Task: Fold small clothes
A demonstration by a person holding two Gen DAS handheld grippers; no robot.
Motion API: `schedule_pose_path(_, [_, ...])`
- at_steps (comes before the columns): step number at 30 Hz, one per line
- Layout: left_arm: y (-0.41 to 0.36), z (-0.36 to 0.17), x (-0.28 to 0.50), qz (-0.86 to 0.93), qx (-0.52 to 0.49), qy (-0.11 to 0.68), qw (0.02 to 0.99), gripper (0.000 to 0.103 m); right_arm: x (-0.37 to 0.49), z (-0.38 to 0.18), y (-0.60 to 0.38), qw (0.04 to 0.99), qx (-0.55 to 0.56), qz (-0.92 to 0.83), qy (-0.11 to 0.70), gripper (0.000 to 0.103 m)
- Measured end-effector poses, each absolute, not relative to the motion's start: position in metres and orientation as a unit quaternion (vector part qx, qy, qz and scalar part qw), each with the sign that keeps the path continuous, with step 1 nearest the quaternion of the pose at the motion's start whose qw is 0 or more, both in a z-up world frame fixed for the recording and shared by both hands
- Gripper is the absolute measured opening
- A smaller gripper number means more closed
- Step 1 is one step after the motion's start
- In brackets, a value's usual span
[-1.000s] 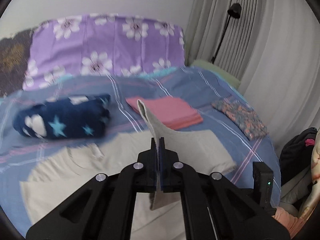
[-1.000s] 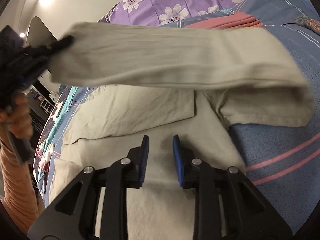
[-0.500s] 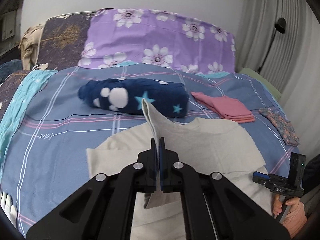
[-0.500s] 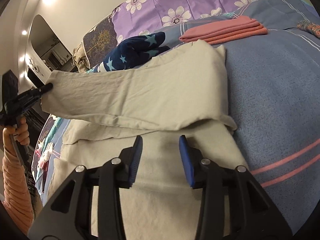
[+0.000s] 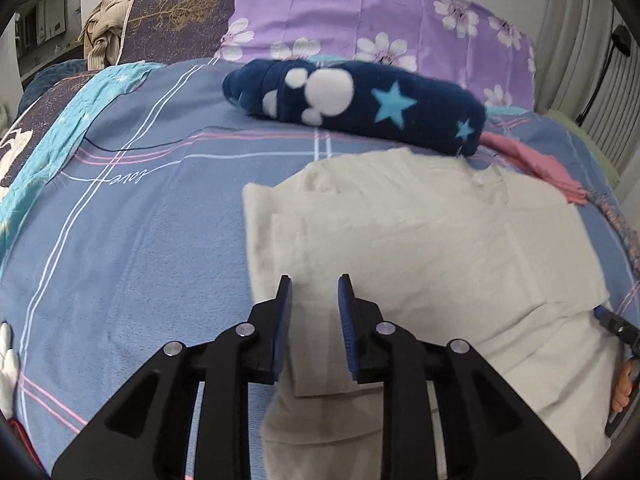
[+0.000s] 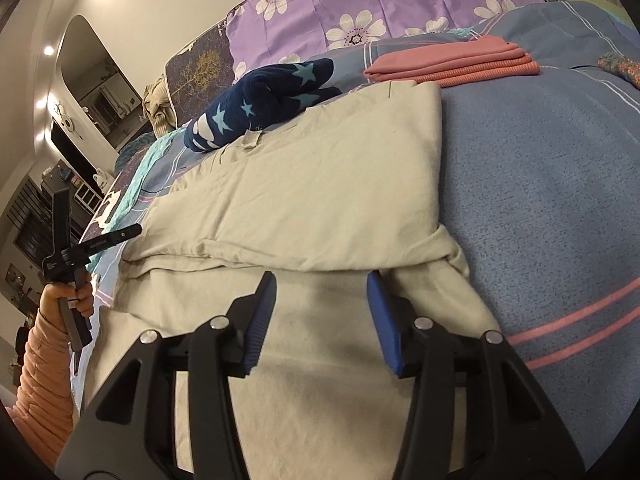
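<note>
A beige garment lies on the blue bed, with one side folded over its middle; it also shows in the right wrist view. My left gripper is open and empty, just above the garment's left part. My right gripper is open and empty, low over the garment's lower part, its tips at the edge of the folded flap. The left gripper also shows at the far left of the right wrist view, held off the garment's edge.
A rolled navy star blanket lies beyond the garment. A folded pink stack and a small floral cloth lie at the far right. Purple flowered pillows stand at the head. The blue sheet stretches to the left.
My left gripper carried the beige flap across, laid it flat on the garment and opened. My right gripper opened wider and stayed low over the garment.
</note>
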State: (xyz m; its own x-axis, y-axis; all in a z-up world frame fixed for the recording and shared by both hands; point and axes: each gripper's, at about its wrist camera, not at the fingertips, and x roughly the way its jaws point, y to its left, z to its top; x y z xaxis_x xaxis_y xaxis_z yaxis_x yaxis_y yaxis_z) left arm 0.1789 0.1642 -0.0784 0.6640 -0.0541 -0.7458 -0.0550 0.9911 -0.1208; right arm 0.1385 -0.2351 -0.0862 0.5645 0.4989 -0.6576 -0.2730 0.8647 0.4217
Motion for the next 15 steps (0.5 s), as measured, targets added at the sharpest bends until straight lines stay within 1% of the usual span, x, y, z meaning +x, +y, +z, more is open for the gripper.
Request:
schedule_pose_path(1, [0.161, -0.075, 0.177, -0.008, -0.069, 0.403, 0.913, 0.025, 0.136, -0.081, -0.234, 0.877, 0.131, 0.224, 0.405, 0.049])
schedule_pose_path(2, [0.156, -0.072, 0.176, -0.021, -0.07, 0.394, 0.916, 0.028, 0.134, -0.076, -0.234, 0.878, 0.13, 0.229, 0.4, 0.049])
schedule_pose_path(3, [0.148, -0.07, 0.175, -0.034, -0.069, 0.388, 0.919, 0.034, 0.13, -0.066, -0.235, 0.879, 0.133, 0.245, 0.387, 0.049])
schedule_pose_path(4, [0.142, -0.07, 0.176, -0.045, -0.067, 0.385, 0.92, 0.037, 0.128, -0.058, -0.237, 0.879, 0.139, 0.256, 0.377, 0.049])
schedule_pose_path(6, [0.126, -0.081, 0.181, -0.061, -0.056, 0.394, 0.915, 0.038, 0.13, -0.039, -0.249, 0.885, 0.162, 0.258, 0.352, 0.049])
schedule_pose_path(8, [0.115, -0.102, 0.189, -0.062, -0.048, 0.424, 0.902, 0.039, 0.139, -0.027, -0.259, 0.895, 0.159, 0.232, 0.347, 0.049])
schedule_pose_path(9, [0.11, -0.114, 0.191, -0.053, -0.041, 0.428, 0.901, 0.042, 0.148, -0.023, -0.264, 0.9, 0.15, 0.213, 0.349, 0.049])
schedule_pose_path(11, [0.105, -0.113, 0.188, -0.053, -0.029, 0.416, 0.907, 0.046, 0.177, -0.021, -0.276, 0.905, 0.139, 0.173, 0.363, 0.049])
schedule_pose_path(12, [0.104, -0.113, 0.188, -0.053, -0.028, 0.417, 0.907, 0.047, 0.193, -0.024, -0.283, 0.9, 0.149, 0.163, 0.375, 0.049])
schedule_pose_path(15, [0.104, -0.116, 0.188, -0.054, -0.029, 0.416, 0.907, 0.048, 0.251, -0.044, -0.304, 0.864, 0.238, 0.146, 0.419, 0.047])
